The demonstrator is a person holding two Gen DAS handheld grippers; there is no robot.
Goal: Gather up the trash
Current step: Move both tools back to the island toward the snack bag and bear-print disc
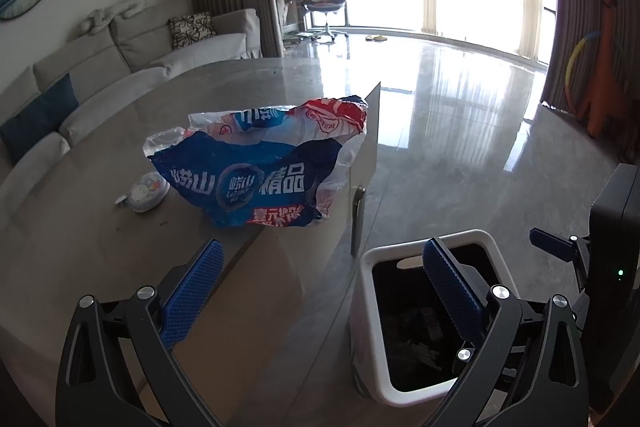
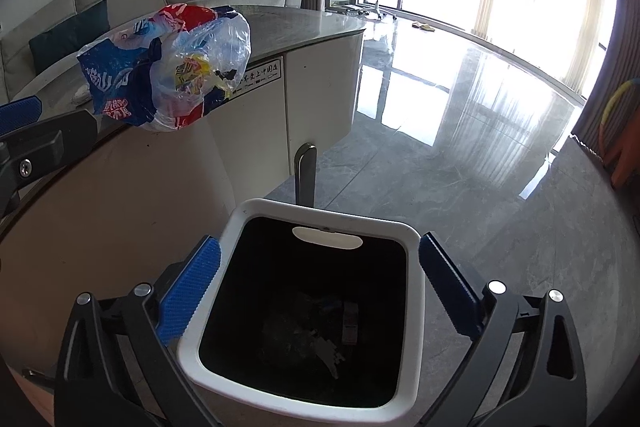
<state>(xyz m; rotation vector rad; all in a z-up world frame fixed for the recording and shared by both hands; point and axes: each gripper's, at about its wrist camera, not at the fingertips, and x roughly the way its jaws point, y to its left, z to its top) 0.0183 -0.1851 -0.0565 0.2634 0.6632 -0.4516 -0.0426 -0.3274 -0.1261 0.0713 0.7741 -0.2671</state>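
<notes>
A crumpled blue, red and clear plastic bag lies on the grey table near its right edge; it also shows in the right wrist view. A small round white container lies left of it. A white trash bin with a dark inside stands on the floor beside the table. My left gripper is open and empty, short of the bag. My right gripper is open and empty, above the bin, which holds some dark trash.
A grey sofa with cushions runs along the far left wall. The glossy tiled floor stretches to the bright windows. An office chair stands far back. An orange toy leans at the right.
</notes>
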